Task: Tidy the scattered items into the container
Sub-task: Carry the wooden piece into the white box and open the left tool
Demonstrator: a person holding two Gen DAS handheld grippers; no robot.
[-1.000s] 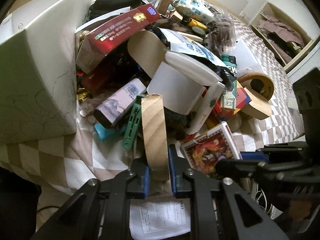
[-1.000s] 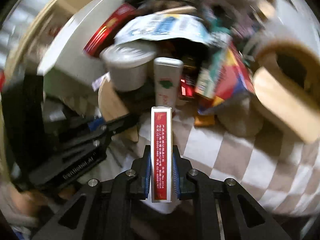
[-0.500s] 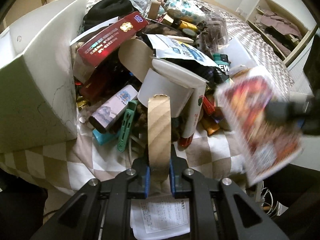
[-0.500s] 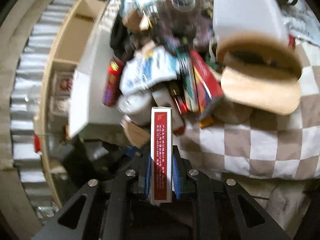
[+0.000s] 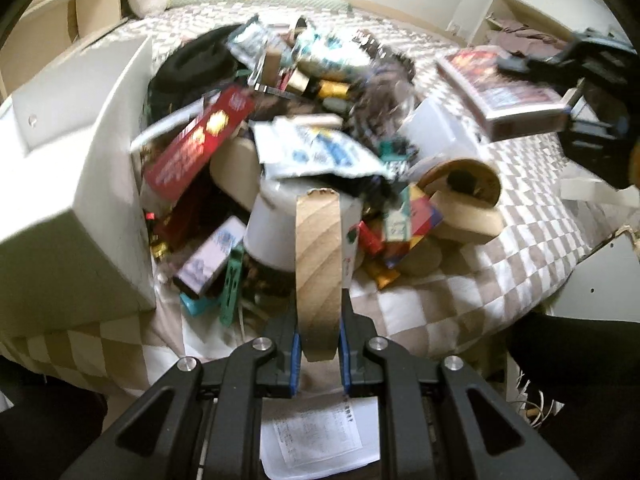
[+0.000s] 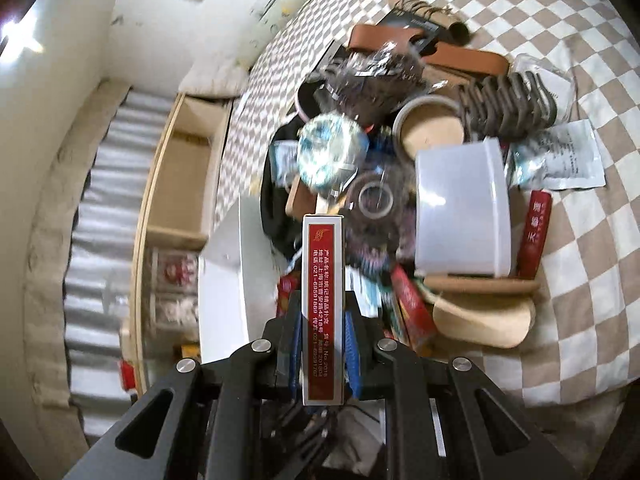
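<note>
My left gripper [image 5: 318, 340] is shut on a flat wooden piece [image 5: 319, 264] that stands on edge, held above the bed's front edge. My right gripper [image 6: 323, 340] is shut on a red and white card box [image 6: 322, 304]; it also shows in the left wrist view [image 5: 508, 88], raised at the upper right. A big pile of scattered items [image 5: 304, 160] lies on the checkered bedspread [image 5: 460, 304]. A white container [image 5: 76, 184] lies on its side at the pile's left; it also shows in the right wrist view [image 6: 224, 292].
A white tub [image 5: 272, 236], a long red box [image 5: 192, 152], a wooden tape holder [image 5: 464, 200] and a blue-white pouch [image 5: 316, 152] lie in the pile. A white bin [image 6: 460, 216] and coiled spring [image 6: 508, 108] show from above. A paper sheet [image 5: 320, 436] lies on the floor below.
My right gripper lifted the card box off the bed and swung it up over the pile. My left gripper closed on the wooden piece and raised it back from the pile.
</note>
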